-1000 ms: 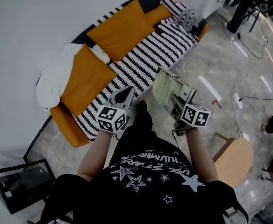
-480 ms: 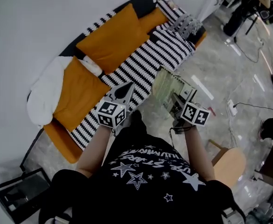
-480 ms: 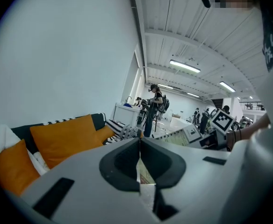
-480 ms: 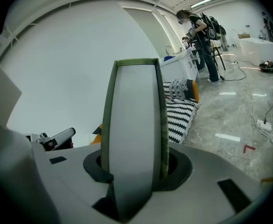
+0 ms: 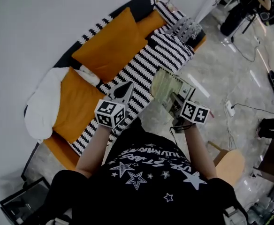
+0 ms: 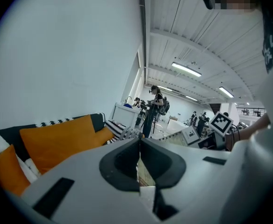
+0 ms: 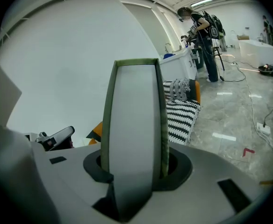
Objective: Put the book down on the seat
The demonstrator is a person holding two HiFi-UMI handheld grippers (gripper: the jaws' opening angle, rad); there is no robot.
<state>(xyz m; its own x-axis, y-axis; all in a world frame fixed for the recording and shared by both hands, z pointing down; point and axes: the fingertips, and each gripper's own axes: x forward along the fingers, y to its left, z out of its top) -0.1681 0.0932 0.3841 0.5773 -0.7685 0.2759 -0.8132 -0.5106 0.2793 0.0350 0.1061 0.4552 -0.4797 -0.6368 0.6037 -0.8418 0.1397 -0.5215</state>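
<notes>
Facing striped sofa seat point(image 5: 146, 69): held book point(image 5: 165, 89) pinched in right gripper point(image 5: 174, 104), left gripper point(image 5: 123, 92) pressed together, empty; set-down not yet done.

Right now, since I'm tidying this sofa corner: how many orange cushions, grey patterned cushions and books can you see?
Orange cushions: 2
Grey patterned cushion: 1
Book: 1
Total: 4
</notes>
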